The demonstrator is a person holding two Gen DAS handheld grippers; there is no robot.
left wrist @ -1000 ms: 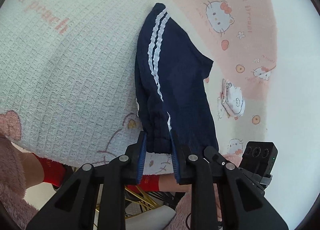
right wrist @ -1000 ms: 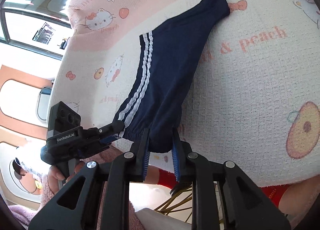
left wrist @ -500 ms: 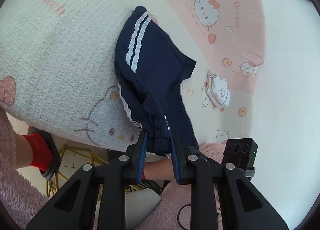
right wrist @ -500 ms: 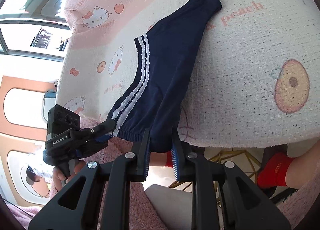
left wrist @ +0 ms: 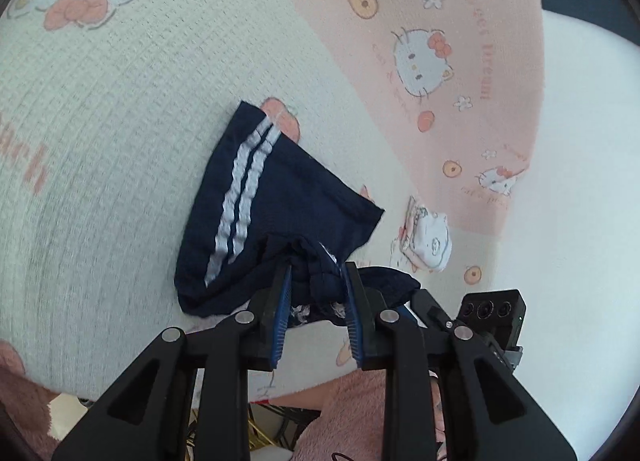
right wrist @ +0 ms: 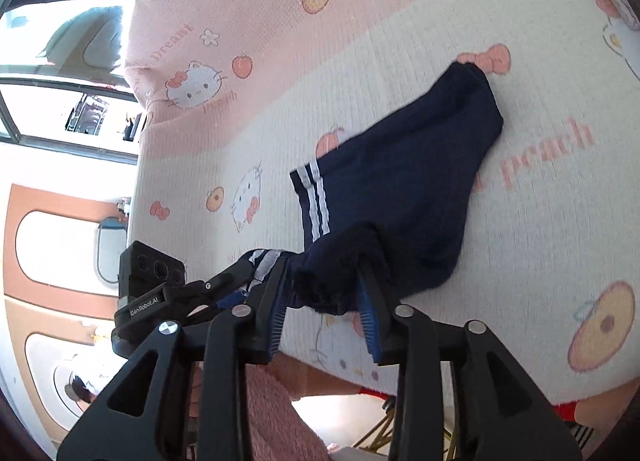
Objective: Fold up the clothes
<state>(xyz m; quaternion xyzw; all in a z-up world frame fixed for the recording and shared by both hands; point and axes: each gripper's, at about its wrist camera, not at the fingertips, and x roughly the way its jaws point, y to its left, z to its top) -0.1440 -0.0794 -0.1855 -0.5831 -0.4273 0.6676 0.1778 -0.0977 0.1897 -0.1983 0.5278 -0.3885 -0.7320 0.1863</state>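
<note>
Navy shorts with two white side stripes lie on a Hello Kitty blanket. My left gripper is shut on the bunched waistband, held just above the blanket near its front edge. My right gripper is shut on the other waistband end of the shorts. The waistband is carried over the lower legs, so the cloth doubles back on itself. The two grippers are close together; the right one shows in the left wrist view and the left one in the right wrist view.
The blanket's pink border runs along the far side. Its front edge drops off just under the grippers, with my pink fleece sleeve and chair legs below. A window is at the left.
Both grippers have moved forward over the blanket with the waistband, so the shorts now fold over themselves instead of hanging stretched off the front edge.
</note>
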